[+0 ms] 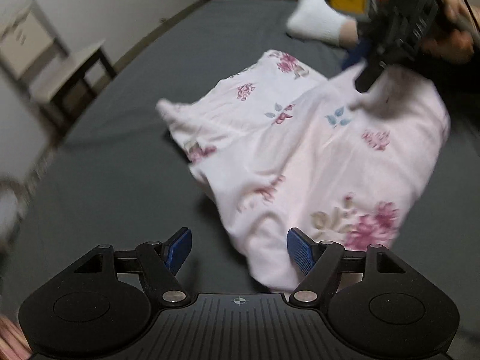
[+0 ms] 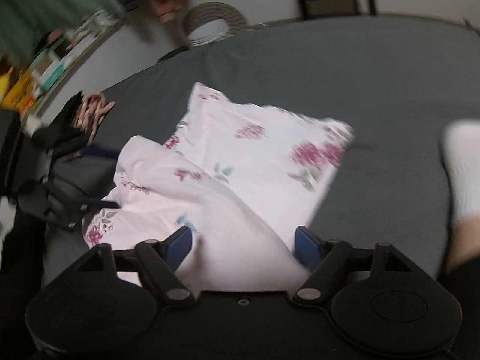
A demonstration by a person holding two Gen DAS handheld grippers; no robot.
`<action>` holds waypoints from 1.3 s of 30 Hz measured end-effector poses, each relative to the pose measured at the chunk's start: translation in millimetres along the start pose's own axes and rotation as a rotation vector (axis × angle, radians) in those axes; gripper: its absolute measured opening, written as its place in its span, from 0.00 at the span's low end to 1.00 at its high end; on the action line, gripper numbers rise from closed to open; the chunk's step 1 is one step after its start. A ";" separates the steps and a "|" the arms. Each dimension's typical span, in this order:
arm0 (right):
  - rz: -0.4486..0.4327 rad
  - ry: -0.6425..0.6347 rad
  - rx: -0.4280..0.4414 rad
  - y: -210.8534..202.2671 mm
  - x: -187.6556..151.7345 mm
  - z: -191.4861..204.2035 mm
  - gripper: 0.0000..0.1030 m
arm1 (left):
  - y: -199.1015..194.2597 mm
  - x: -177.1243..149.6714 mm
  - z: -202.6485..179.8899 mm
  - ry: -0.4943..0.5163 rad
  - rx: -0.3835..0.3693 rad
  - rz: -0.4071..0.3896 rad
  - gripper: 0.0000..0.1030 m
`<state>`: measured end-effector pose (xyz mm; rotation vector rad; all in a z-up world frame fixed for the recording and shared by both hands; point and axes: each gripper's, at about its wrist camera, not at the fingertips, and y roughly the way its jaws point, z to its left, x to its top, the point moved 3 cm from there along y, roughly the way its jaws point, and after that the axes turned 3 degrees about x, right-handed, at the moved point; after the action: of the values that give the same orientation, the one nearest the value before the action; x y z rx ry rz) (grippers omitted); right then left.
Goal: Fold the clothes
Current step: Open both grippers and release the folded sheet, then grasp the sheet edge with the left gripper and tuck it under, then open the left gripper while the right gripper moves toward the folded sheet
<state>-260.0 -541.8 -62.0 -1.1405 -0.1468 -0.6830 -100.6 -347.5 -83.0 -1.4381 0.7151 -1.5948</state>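
A pale pink garment [image 1: 300,150] with a purple flower print lies crumpled on the grey bed sheet [image 1: 150,75]. In the left wrist view my left gripper [image 1: 240,249] is open, and the garment's near corner lies just inside its right finger [image 1: 300,252]. My right gripper [image 1: 360,69] comes in from the top right, tips down at the garment's far edge. In the right wrist view my right gripper [image 2: 244,247] is open with a raised fold of the garment [image 2: 240,165] between its blue pads. My left gripper [image 2: 100,177] shows at the left by the cloth's edge.
A foot in a white sock [image 1: 315,15] rests on the bed beyond the garment, seen also at the right [image 2: 462,174]. A small dark table [image 1: 75,72] stands beside the bed. A woven basket [image 2: 213,21] and cluttered shelves [image 2: 45,69] sit past the bed's edge.
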 end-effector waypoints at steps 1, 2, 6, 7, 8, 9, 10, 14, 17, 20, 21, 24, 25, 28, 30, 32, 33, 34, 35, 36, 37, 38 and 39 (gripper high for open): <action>0.005 0.021 -0.007 -4.1 -5.4 -1.9 0.75 | -0.9 -5.1 1.9 -0.057 -0.021 -0.012 0.69; 0.011 0.039 -0.016 -7.7 -11.1 -3.4 0.76 | -2.6 -10.9 3.4 -0.110 -0.038 -0.026 0.69; -0.002 0.140 -0.054 -18.6 -32.8 -10.4 0.77 | -16.4 -35.9 6.7 -0.265 -0.115 -0.069 0.69; -0.009 0.168 -0.056 -21.7 -37.5 -11.7 0.77 | -17.7 -40.2 6.6 -0.277 -0.130 -0.079 0.69; -0.017 0.199 -0.036 -26.0 -41.1 -12.1 0.77 | -21.5 -44.5 3.9 -0.270 -0.134 -0.094 0.69; -0.010 0.223 -0.007 -28.3 -43.4 -11.8 0.77 | -25.5 -48.8 1.0 -0.263 -0.137 -0.109 0.69; 0.000 0.246 0.024 -30.2 -45.5 -11.3 0.77 | -29.6 -53.2 -1.9 -0.255 -0.140 -0.125 0.69; -0.032 0.237 0.119 -43.8 -62.1 11.3 0.77 | -37.4 -57.7 -23.0 -0.152 -0.044 -0.103 0.69; -0.047 0.102 0.063 -49.1 -81.5 44.6 0.77 | -32.6 -56.6 -36.6 -0.108 0.011 -0.074 0.68; 0.002 0.028 -0.042 -41.1 -102.9 64.2 0.69 | -26.7 -56.3 -46.0 -0.072 0.037 -0.049 0.68; 0.019 0.024 -0.074 -37.3 -107.7 66.1 0.68 | -23.6 -56.3 -48.0 -0.060 0.051 -0.039 0.68; 0.013 0.022 -0.126 -30.3 -115.7 69.2 0.57 | -16.6 -55.7 -48.5 -0.063 0.068 -0.019 0.46; -0.001 0.018 -0.128 -29.1 -115.5 70.4 0.48 | -14.7 -55.5 -47.7 -0.071 0.069 -0.013 0.40; 0.001 -0.001 -0.148 -19.4 -110.5 70.9 0.21 | -12.7 -54.5 -44.6 -0.103 0.057 -0.010 0.16; 0.025 -0.002 -0.144 -15.2 -109.5 67.9 0.08 | -12.3 -54.5 -43.3 -0.105 0.081 -0.006 0.03; 0.033 0.003 -0.135 -17.9 -110.4 65.5 0.06 | -15.4 -55.4 -44.0 -0.089 0.106 -0.010 0.03; 0.036 -0.001 -0.137 -20.5 -111.2 65.0 0.05 | -18.3 -56.0 -44.7 -0.079 0.123 -0.014 0.03; 0.039 0.006 -0.150 -22.4 -113.1 62.6 0.05 | -19.8 -57.8 -45.2 -0.072 0.124 -0.009 0.03; 0.043 0.016 -0.165 -24.0 -115.2 59.8 0.04 | -21.3 -59.6 -45.6 -0.065 0.125 -0.003 0.02; 0.054 0.028 -0.179 -23.3 -117.3 56.9 0.02 | -22.8 -61.4 -46.0 -0.058 0.125 0.003 0.02; 0.070 0.036 -0.185 -20.2 -118.8 55.3 0.03 | -21.6 -63.8 -45.8 -0.057 0.128 0.012 0.02; 0.087 0.041 -0.190 -16.8 -120.1 54.0 0.03 | -19.7 -65.7 -46.3 -0.063 0.115 0.019 0.02; 0.093 0.024 -0.194 -15.7 -120.4 56.2 0.03 | -17.8 -67.5 -46.8 -0.070 0.100 0.026 0.02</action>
<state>-351.2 -445.4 -78.5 -1.3163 -0.0065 -0.6375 -151.6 -286.0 -109.1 -1.3991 0.6031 -1.5317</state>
